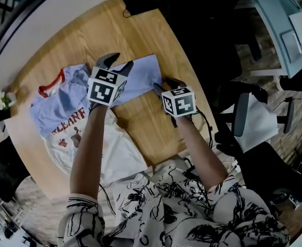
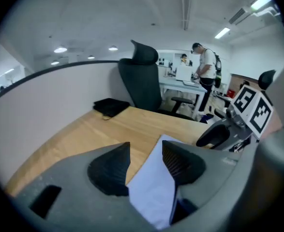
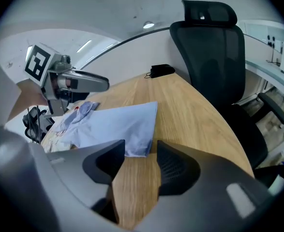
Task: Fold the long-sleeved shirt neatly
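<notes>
The long-sleeved shirt [image 1: 63, 115] lies limp on the table's [image 1: 145, 130] left half, its blue sleeve [image 1: 140, 78] stretched toward the right edge. The left gripper [image 1: 117, 64] — jaws apart — straddles the sleeve unpinched. The right gripper [image 1: 165, 84], parted and empty, sits at the cuff [image 3: 141, 146]. Light, floppy cloth — probably best pinched at the hems.

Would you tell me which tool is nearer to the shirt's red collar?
Left. The left tool is over the blue sleeve, a little way from the red collar; the right tool is at the sleeve's far end, farther off.
</notes>
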`<state>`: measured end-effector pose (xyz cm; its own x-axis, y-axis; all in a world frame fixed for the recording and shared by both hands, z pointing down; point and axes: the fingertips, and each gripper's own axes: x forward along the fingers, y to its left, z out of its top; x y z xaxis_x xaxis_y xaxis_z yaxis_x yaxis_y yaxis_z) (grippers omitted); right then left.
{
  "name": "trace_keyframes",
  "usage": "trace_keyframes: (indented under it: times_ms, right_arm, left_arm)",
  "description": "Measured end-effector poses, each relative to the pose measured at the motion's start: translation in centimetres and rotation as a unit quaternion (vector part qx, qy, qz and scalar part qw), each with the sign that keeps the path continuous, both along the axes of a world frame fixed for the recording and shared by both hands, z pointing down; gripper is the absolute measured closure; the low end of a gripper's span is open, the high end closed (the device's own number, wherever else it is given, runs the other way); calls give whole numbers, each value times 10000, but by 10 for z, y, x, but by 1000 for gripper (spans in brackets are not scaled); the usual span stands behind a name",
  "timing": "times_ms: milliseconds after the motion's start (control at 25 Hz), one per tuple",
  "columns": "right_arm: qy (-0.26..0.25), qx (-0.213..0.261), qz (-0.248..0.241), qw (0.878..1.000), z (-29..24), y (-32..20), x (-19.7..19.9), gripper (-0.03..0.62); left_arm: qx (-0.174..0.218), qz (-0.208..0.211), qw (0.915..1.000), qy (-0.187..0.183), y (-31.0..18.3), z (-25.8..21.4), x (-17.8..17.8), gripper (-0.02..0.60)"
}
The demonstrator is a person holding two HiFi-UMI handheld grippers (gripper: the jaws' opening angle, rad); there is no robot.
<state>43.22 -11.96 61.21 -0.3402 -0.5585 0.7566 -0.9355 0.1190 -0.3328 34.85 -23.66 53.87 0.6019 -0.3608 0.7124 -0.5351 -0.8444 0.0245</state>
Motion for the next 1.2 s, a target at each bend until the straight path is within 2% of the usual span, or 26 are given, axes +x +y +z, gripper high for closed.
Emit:
trace_keyframes:
  times_ms: [80, 200, 360, 440, 480, 520, 560, 680, 840, 1000, 1120, 1200]
  right_arm:
    - [-49, -53, 192, 9998, 1, -1, 3, 401]
    - [29, -73, 283, 9996, 1, -1, 4, 407]
    - [320, 151, 380, 9987, 1, -2, 3, 408]
    - [374, 250, 430, 9981, 0, -2, 2, 393]
    - [355, 256, 426, 9981, 0, -2, 0, 382]
    - [303, 252, 412, 9984, -1, -2, -2, 371]
    - [215, 254, 415, 9986, -2, -3, -4, 368]
    - [-208, 332, 648, 9971, -7, -2, -9, 368]
    - [-813, 293, 1127, 9899, -13, -6, -9, 367]
    - [-1159, 309, 1445, 9822, -18, -9, -7, 364]
    - [-1381, 586, 1306, 9800, -24, -16, -13, 356]
    - [-1572, 945, 923, 9787, -33, -24, -22, 339]
  left_arm:
    - [-203, 401, 9988, -185, 8, 21, 35, 368]
    - [-309, 986, 9936, -454, 11, 46, 68, 375]
    - [-542, 1896, 9757, -951, 21, 70, 93, 385]
    - [-641, 2070, 9696, -1140, 25, 81, 98, 389]
    - [-683, 2046, 9698, -1140, 26, 84, 99, 405]
    - [-730, 1994, 9711, -1093, 25, 85, 100, 458]
    - [-766, 1960, 9721, -1039, 26, 85, 100, 548]
    - [-818, 1973, 9735, -816, 31, 78, 101, 555]
    - [-848, 1925, 9771, -321, 34, 52, 101, 557]
    - [-732, 1955, 9775, 312, 35, 10, 96, 557]
    - [-579, 2126, 9726, 744, 43, -24, 86, 557]
    - [-407, 2392, 9654, 951, 53, -46, 79, 557]
